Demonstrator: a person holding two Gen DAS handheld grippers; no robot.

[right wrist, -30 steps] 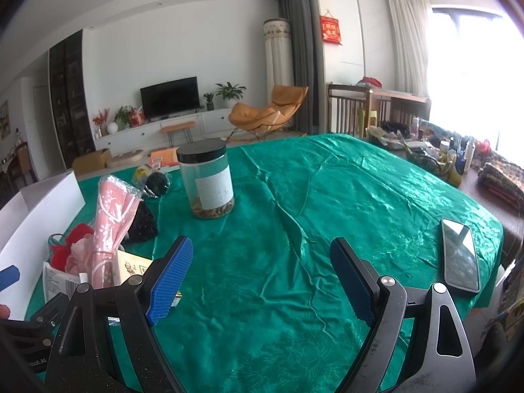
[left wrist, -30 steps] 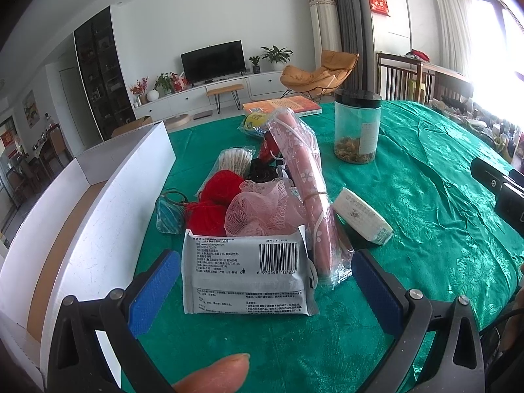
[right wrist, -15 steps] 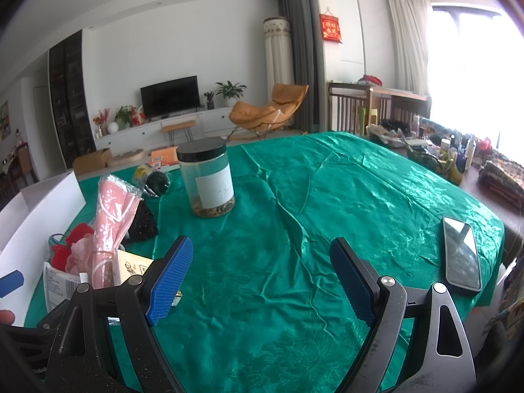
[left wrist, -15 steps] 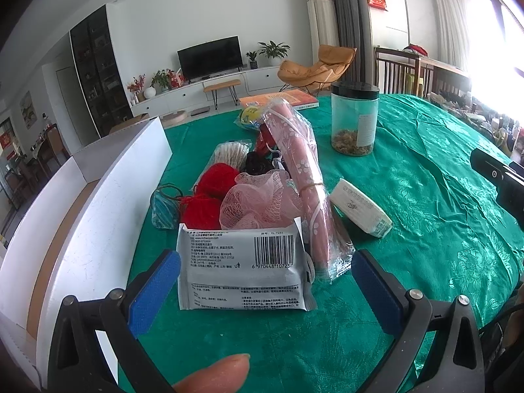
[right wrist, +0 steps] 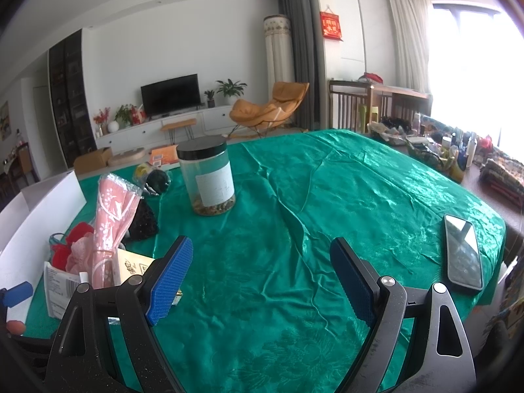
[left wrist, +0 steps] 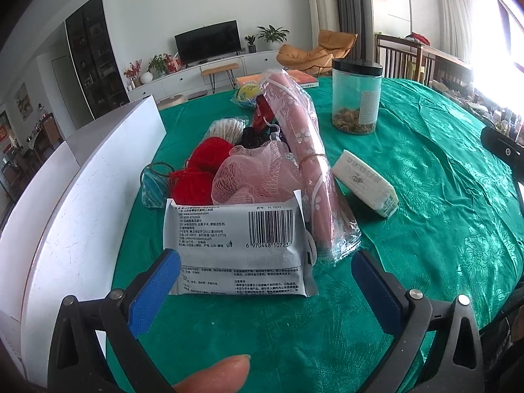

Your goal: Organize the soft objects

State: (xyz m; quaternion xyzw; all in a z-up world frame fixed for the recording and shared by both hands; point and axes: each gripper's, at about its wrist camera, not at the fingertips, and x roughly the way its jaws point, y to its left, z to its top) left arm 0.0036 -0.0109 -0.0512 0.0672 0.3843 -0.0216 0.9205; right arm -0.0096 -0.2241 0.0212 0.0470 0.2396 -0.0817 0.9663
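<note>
A: Our left gripper (left wrist: 265, 278) is spread wide, holding nothing, with the wipes pack (left wrist: 237, 245) sitting between its blue pads (left wrist: 154, 288). The pack's near corners sit just inside the tips.

B: And our right gripper (right wrist: 258, 281)?

A: Also wide and empty, hovering over bare green cloth (right wrist: 327, 203), well to the right of the pack.

B: Where do the other soft things lie?

A: Right behind the pack: the pink mesh puff (left wrist: 258, 173) touching its top edge, red yarn (left wrist: 203, 170) to the left of the puff, and a pink wrapped roll (left wrist: 301, 150) leaning along the pack's right side. A small white packet (left wrist: 365, 183) lies further right. The white box (left wrist: 98, 177) stands left of the pack.

B: What could go wrong if we close here?

A: We think the right pad may catch the roll's crinkly wrapper, since it overlaps the pack's corner, and drag it along. The pack is slick film too; pinched only at its near edge, it could buckle or slip out. Lifting might also tip the puff.
</note>
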